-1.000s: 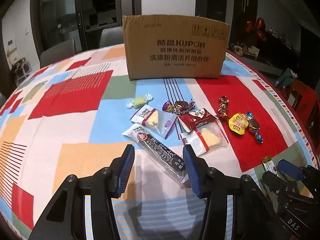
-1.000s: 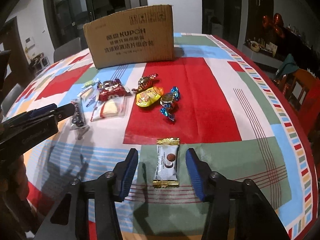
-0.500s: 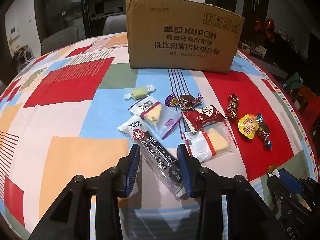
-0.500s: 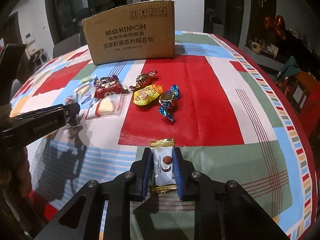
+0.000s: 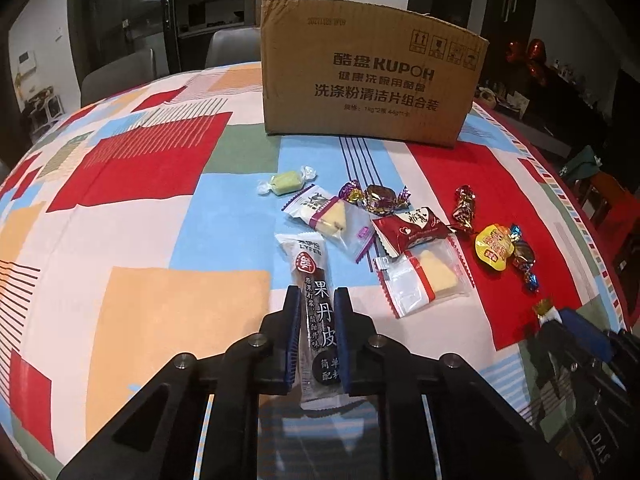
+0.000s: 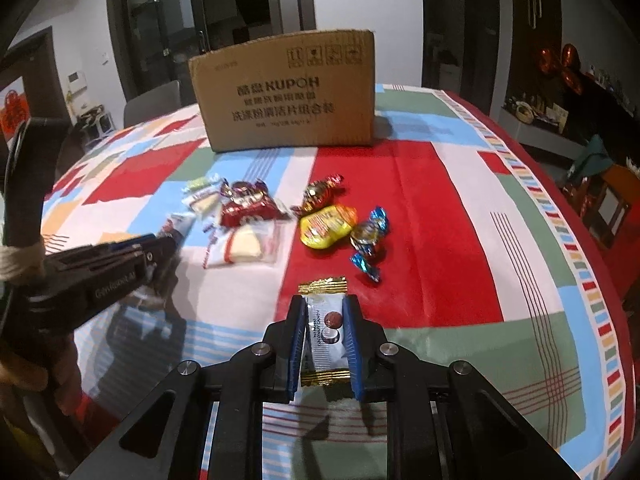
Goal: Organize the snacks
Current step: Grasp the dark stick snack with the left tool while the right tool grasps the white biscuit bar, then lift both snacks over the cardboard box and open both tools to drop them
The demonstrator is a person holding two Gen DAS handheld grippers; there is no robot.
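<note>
My left gripper (image 5: 317, 300) is shut on a long dark fruit-leather bar (image 5: 314, 280) and holds it off the tablecloth, pointing toward the cardboard box (image 5: 368, 76). My right gripper (image 6: 325, 312) is shut on a small white snack packet with gold ends (image 6: 325, 322), also lifted. Loose snacks lie on the cloth: a green candy (image 5: 286, 182), a cheese wedge pack (image 5: 330, 216), a purple candy (image 5: 378, 198), a red packet (image 5: 414, 230), a second cheese pack (image 5: 424, 280), a yellow packet (image 5: 494, 246) and foil candies (image 5: 464, 204). The box (image 6: 284, 92) stands behind them.
The round table carries a patchwork cloth (image 5: 120, 240). Grey chairs (image 5: 116, 76) stand behind the table at the far left. An orange chair (image 6: 612, 200) stands off the table's right edge. The left gripper's body (image 6: 92, 276) shows at the left of the right wrist view.
Both grippers went from open to shut: the left closed on the fruit-leather bar, the right on the white packet. Both have since lifted their snacks and the bar now points straight ahead.
</note>
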